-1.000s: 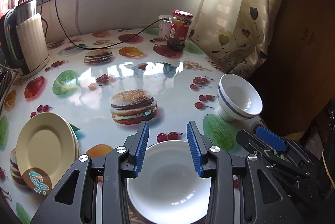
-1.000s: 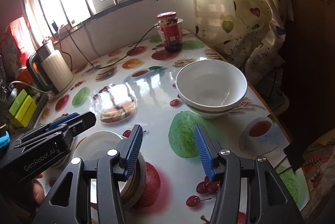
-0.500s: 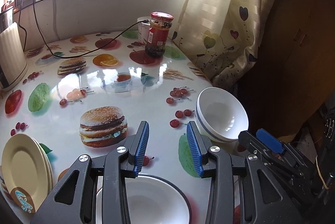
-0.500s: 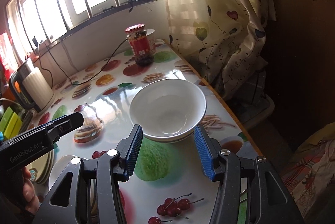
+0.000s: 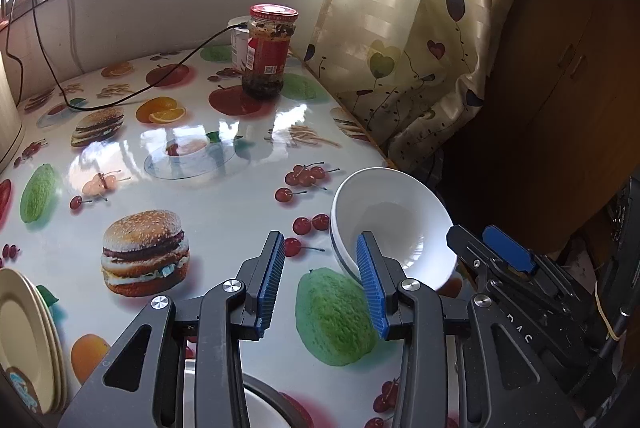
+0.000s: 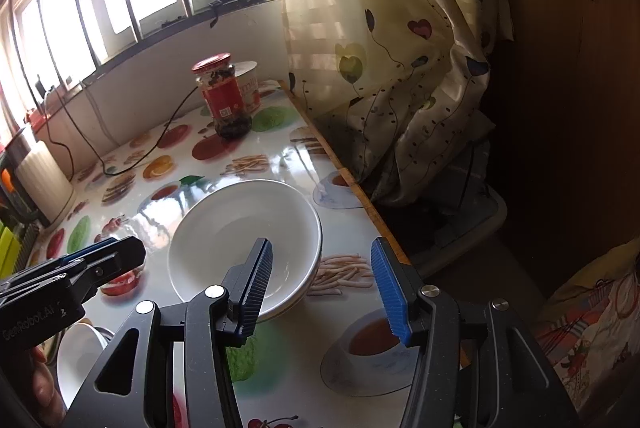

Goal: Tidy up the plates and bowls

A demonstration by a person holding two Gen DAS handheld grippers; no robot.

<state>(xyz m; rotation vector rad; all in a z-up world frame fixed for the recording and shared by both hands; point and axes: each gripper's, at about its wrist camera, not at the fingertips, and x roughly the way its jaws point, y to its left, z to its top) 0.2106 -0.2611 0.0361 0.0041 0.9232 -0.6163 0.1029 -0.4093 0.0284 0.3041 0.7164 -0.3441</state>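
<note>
The white bowl (image 6: 244,240) sits near the right-hand edge of the table (image 5: 224,228), on the glossy cloth printed with burgers, cherries and fruit. A second rim shows just under its own in the right wrist view, and the left wrist view shows a blue band on the outer wall there, so it appears to be nested in another bowl. The right gripper (image 6: 322,282) hangs over it with its jaws spread wide — the left blue pad (image 6: 256,284) lies in front of the bowl's inside, the right pad beyond its rim over the printed fries, and nothing is held between them. Whether either pad touches the bowl cannot be told.

The left gripper (image 5: 322,288) is also spread open and holds nothing; in its own view its right pad stands in front of the bowl's near rim, with a printed green fruit showing between the jaws. Below it, at the frame's lower edge, lies part of another white dish (image 5: 260,412) with a dark rim. A stack of cream plates (image 5: 28,340) rests at the table's left edge.

Farther back stand a red-lidded jar (image 5: 269,54) with a white tub behind it, a black cable (image 5: 132,94) trailing across the cloth — and a heart-patterned curtain (image 6: 380,40) hanging at the right.
</note>
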